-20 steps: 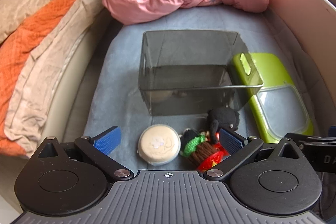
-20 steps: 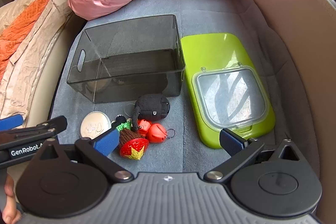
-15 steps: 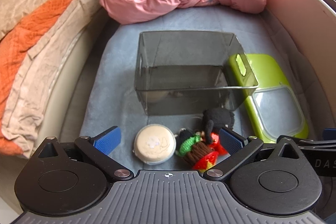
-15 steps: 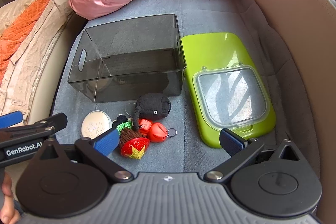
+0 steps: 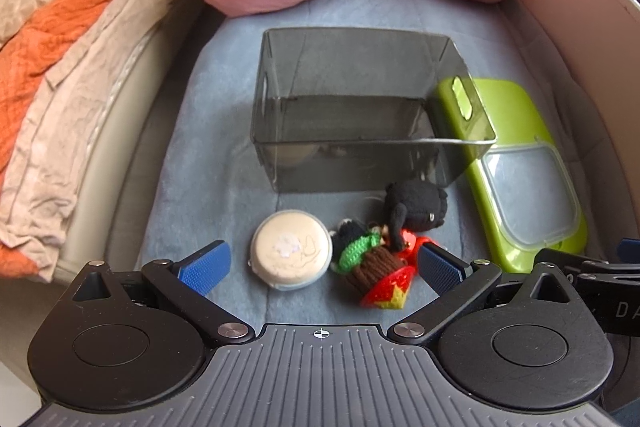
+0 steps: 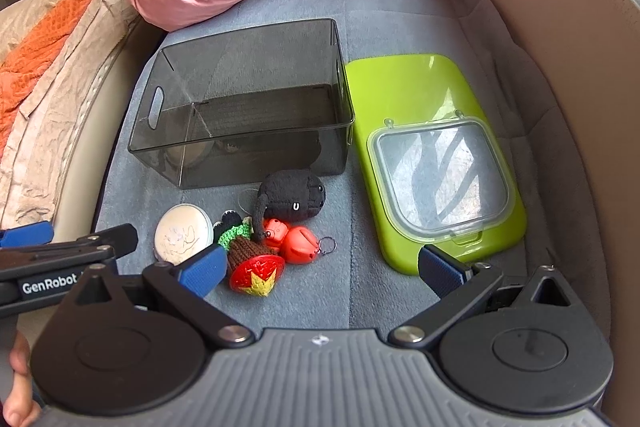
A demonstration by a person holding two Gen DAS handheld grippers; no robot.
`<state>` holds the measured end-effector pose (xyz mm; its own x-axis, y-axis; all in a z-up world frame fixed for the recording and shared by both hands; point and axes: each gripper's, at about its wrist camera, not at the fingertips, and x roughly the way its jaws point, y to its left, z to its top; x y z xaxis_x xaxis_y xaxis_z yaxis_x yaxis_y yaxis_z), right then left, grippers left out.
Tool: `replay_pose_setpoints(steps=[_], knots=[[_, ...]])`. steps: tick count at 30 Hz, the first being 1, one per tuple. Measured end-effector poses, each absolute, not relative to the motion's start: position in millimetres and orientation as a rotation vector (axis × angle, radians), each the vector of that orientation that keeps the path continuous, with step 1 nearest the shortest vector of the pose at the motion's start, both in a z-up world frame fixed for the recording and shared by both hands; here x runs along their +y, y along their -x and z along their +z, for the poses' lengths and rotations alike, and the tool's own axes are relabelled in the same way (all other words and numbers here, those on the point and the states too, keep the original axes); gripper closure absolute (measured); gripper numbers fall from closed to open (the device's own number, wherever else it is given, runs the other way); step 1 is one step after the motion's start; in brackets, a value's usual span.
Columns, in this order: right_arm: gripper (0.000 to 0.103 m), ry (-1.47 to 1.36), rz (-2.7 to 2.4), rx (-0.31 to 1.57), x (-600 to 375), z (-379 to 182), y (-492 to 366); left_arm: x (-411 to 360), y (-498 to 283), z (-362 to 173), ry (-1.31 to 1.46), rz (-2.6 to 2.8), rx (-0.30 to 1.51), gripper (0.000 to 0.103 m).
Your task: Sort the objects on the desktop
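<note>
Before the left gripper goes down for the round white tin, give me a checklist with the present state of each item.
1. Left gripper open wide enough for the tin: ok, jaws fully spread, nothing between the pads.
2. Round white tin reachable: ok, it lies flat on the grey mat, between the open jaws.
3. Room beside the tin: not ok, the crocheted toy sits right against its right side and could be caught.
4. Smoky clear bin ready to receive: ok, upright and open-topped; something small already lies inside.
5. Green lid clear of the bin opening: ok, it lies flat beside the bin.
6. Right gripper out of the way: ok, open and holding nothing.
</note>
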<state>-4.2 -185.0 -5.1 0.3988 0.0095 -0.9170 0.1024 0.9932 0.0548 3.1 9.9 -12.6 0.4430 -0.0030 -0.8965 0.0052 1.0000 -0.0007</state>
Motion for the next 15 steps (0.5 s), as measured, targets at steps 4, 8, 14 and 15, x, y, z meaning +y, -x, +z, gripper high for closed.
replay_pose_setpoints(steps=[4,8,14,15], knots=[[0.000,-0.107,-0.056,1.167,-184.2,-6.5,4.8,10.0,-2.6,-12.6,-0.005,-0.006,1.112,0.000],[0.000,-0.105,-0.048,1.177,-184.0,-6.9,4.0,10.1,-3.5,-11.3,-0.006,-0.008,1.116,0.000],[0.000,-0.103,-0.041,1.188,-183.8,-8.1,3.3,11.5,-4.1,-11.3,-0.002,-0.001,1.119,0.000],[0.000,-0.104,-0.039,1.190,-184.0,-8.8,3.2,12.0,-4.3,-11.4,0.003,0.001,1.119,0.000]])
